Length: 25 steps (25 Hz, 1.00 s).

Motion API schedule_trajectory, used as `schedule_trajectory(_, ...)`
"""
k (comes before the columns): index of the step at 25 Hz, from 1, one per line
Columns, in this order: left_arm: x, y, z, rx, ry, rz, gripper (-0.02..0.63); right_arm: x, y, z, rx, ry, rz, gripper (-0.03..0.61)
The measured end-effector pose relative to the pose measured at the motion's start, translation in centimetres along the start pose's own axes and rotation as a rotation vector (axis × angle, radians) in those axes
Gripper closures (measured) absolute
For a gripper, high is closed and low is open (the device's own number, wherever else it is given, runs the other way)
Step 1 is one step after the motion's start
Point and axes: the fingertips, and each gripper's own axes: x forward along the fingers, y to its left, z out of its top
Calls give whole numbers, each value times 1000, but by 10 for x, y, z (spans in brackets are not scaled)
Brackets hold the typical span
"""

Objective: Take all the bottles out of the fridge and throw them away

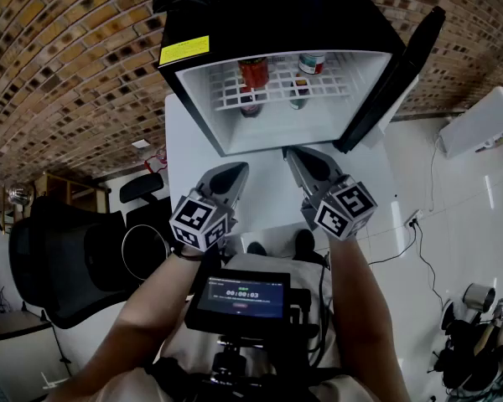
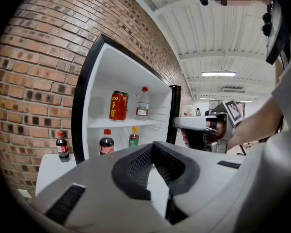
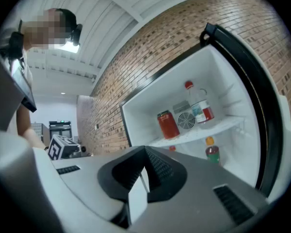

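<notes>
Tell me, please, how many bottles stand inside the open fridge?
3: a clear bottle on the upper shelf beside the can, and a cola bottle and green bottle below. Others could be hidden behind them.

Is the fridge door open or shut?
Open. The fridge door is swung to the side, and the red can inside it shows.

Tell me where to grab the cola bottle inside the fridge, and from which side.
Grip the cola bottle round its labelled body, coming level through the fridge's open front: it stands upright, and the shelf above crowds its cap.
</notes>
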Motion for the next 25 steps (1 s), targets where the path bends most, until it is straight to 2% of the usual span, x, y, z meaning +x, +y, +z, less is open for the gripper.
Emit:
schedule_trajectory(4,-9,-1,-11,-29,13,-8,594,-12,10,-18,-13,46,-1,591)
schedule_trajectory(10,-6,-6,-33,-66,52,-2,594,-32,0,-37,-6,100,-31,591)
schedule_trajectory(15,9,1,-51,-78,119,101,592,-34,-36,-52,63,126,-98,591)
schedule_trajectory(18,22,3,-51,-92,144,136,588,-29,-42,-63,94,161,-60,591)
schedule_trajectory(21,37,14,-27,-98,109,201,588,-21,-43,-73,100,200,22,591)
schedule_trajectory(23,49,24,4,-96,45,256,531,-19,-51,-72,114,205,55,591)
schedule_trajectory(25,66,33,39,-70,-19,308,400,-20,-65,-68,114,207,73,591)
